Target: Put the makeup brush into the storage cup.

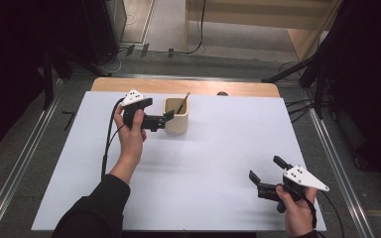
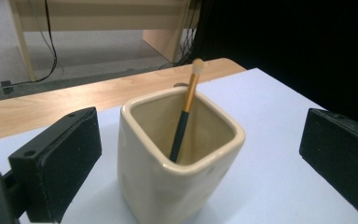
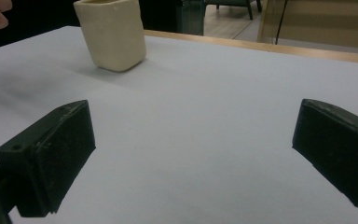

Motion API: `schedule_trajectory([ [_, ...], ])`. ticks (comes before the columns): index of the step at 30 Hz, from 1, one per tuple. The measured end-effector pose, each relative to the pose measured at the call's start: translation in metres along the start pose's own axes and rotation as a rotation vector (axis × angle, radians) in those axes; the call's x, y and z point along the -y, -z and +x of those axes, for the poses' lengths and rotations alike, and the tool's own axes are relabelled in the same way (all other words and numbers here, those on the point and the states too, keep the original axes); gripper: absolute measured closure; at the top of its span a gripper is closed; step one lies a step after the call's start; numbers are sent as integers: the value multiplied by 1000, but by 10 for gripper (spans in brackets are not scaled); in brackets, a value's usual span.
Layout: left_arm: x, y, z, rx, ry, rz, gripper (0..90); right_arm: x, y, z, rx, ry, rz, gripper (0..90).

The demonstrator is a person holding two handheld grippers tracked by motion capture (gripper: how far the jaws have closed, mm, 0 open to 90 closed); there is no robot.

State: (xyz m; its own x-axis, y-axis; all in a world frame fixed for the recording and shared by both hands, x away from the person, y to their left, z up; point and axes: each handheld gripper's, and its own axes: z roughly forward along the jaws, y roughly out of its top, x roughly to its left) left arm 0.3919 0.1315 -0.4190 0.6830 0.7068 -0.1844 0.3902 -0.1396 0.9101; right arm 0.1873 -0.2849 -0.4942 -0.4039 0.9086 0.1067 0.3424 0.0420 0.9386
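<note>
The brush (image 2: 185,116) stands in the cup (image 2: 168,186), the left gripper (image 1: 167,116) released beside it and the right gripper (image 1: 264,173) wide and empty, so next seems a retreat

Grey carpet floor (image 1: 168,29) is running beyond the table; pale wooden furniture (image 1: 278,15) is standing behind; black curtains (image 1: 30,49) are flanking both sides
</note>
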Motion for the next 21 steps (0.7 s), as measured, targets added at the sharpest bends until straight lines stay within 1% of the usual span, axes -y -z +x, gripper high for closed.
schedule_trajectory([
  [2, 3, 7, 1, -1, 0, 3, 0, 0, -1, 0, -2, 3, 0, 0],
  [8, 10, 21, 2, -3, -6, 2, 0, 1, -1, 0, 0, 5, 3, 0],
  [9, 10, 21, 2, -3, -6, 2, 0, 1, -1, 0, 0, 5, 3, 0],
  [10, 12, 26, 2, 1, -7, 2, 0, 1, -1, 0, 0, 4, 4, 0],
  [14, 16, 37, 3, -9, -26, 5, 0, 1, -2, 0, 0, 8, 5, 0],
  [17, 20, 43, 2, -12, -25, 7, 0, 1, -2, 0, 1, 5, 8, 0],
  [18, 21, 45, 3, -11, -33, 11, 0, 1, -2, 0, 1, 6, 8, 0],
  [21, 25, 52, 2, -12, -30, 5, 0, 2, -2, 0, 2, 7, 9, 0],
])
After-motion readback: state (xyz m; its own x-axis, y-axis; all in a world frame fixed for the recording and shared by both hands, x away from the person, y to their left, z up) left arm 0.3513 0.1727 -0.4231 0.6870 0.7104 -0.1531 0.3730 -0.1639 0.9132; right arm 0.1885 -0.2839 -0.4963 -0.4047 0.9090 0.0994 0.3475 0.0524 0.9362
